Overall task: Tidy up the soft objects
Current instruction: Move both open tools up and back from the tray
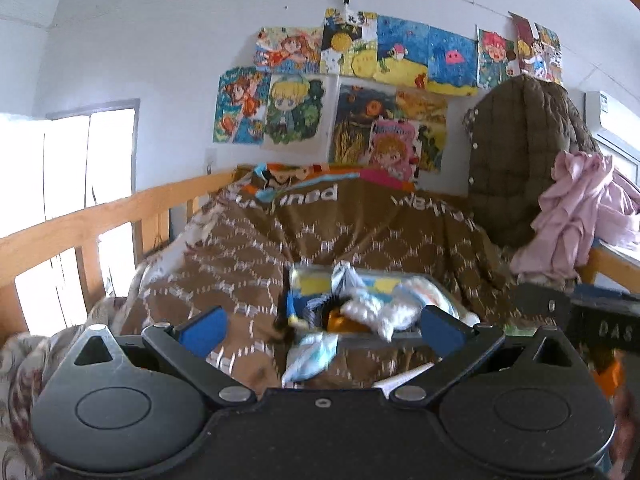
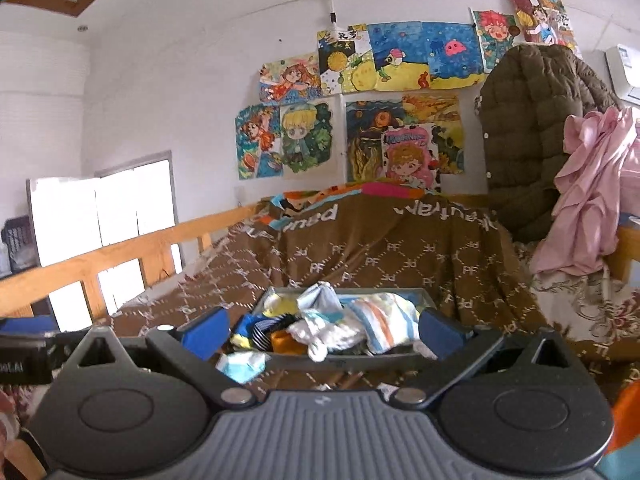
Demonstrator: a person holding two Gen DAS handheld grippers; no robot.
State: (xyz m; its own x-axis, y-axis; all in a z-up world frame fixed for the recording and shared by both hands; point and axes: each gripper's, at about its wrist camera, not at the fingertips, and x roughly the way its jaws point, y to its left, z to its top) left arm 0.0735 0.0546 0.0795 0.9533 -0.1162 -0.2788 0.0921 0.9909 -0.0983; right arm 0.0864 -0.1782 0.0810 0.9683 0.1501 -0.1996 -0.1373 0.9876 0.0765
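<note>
A grey tray (image 2: pixel 426 295) (image 1: pixel 404 336) full of several small soft items, socks and cloths in white, striped, yellow and orange, rests on the brown patterned blanket (image 2: pixel 360 256) (image 1: pixel 248 264). A light blue and white sock (image 2: pixel 242 365) (image 1: pixel 310 358) lies on the blanket just outside the tray's near left corner. My right gripper (image 2: pixel 322 332) is open, its blue pads (image 2: pixel 206 338) spread on either side of the tray's near edge, holding nothing. My left gripper (image 1: pixel 320 330) is open too, low over the same tray and empty.
A wooden bed rail (image 2: pixel 120 252) (image 1: pixel 80 224) runs along the left. A brown quilted jacket (image 2: pixel 528 132) and pink cloth (image 2: pixel 592 192) hang at the right. Drawings (image 2: pixel 360 100) cover the back wall. The other gripper's body (image 1: pixel 592 320) shows at the left view's right edge.
</note>
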